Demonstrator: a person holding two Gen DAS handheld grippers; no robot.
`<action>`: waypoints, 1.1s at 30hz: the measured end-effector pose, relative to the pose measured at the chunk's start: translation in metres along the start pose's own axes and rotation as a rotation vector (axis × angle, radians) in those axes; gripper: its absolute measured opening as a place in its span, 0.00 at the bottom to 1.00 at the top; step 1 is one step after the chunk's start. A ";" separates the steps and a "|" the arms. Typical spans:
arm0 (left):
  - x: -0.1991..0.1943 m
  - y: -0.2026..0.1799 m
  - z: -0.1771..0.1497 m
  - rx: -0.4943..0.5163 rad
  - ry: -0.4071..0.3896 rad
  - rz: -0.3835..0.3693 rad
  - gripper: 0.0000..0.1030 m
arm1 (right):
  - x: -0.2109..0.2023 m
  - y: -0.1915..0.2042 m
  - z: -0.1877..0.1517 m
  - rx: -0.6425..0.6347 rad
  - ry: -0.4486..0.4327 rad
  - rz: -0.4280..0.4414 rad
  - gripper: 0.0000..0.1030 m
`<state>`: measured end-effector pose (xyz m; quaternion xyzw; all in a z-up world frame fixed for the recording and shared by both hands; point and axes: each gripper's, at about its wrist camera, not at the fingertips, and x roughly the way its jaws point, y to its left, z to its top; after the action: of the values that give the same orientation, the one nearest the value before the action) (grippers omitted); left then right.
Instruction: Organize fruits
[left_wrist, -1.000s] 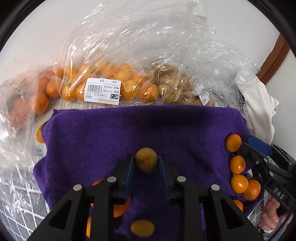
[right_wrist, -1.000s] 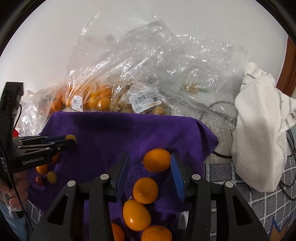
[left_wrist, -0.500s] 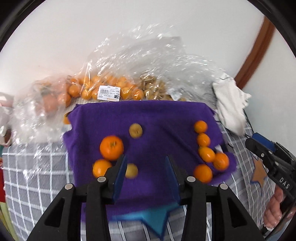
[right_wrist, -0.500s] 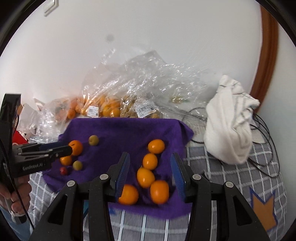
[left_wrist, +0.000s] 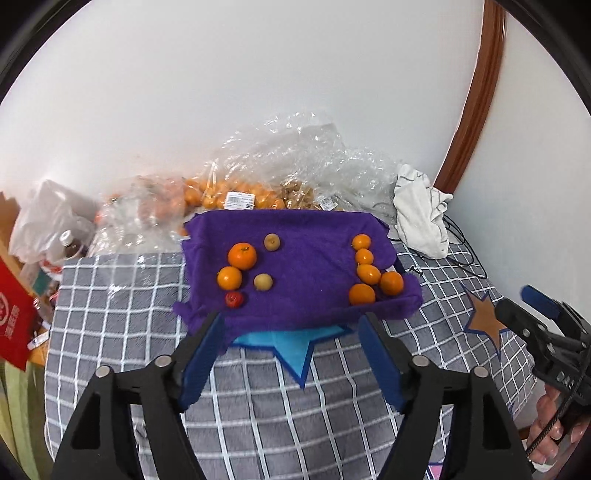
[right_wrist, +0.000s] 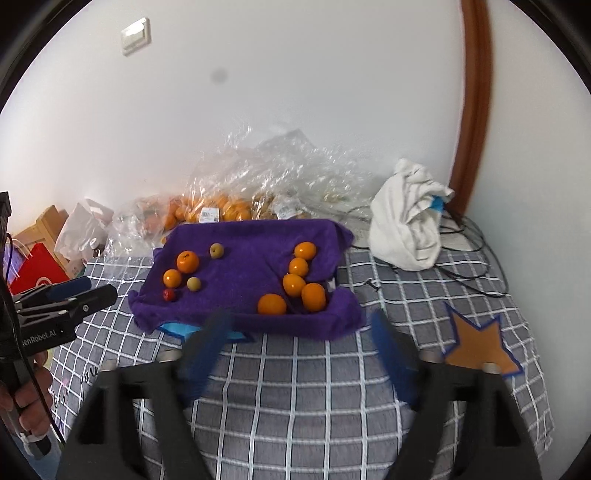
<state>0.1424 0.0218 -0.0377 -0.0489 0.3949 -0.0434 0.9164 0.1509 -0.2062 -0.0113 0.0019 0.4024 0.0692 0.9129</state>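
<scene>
A purple towel lies on a grey checked cover. On its right side lie several orange kumquats. On its left side lie two mandarins, two small yellow-brown fruits and one small red fruit. My left gripper is open and empty, pulled back from the towel's near edge. My right gripper is open and empty, blurred, also short of the towel.
Clear plastic bags of oranges and nuts lie behind the towel against the wall. A white cloth and black cables sit at the right. A red box and a white bag stand at the left.
Both grippers have pulled back and up from the towel and opened wide. The left let go of the yellow-brown fruit, the right left the kumquats in a row.
</scene>
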 end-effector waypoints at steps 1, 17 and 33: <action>-0.007 0.000 -0.006 -0.003 -0.004 0.003 0.77 | -0.006 0.001 -0.004 -0.001 -0.009 -0.008 0.87; -0.076 -0.014 -0.055 0.002 -0.099 0.060 0.85 | -0.080 0.005 -0.063 0.015 -0.034 -0.032 0.98; -0.089 -0.024 -0.064 -0.001 -0.112 0.057 0.85 | -0.102 -0.009 -0.071 0.057 -0.062 -0.020 0.98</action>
<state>0.0346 0.0047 -0.0144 -0.0401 0.3444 -0.0142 0.9378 0.0318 -0.2321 0.0151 0.0262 0.3758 0.0483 0.9251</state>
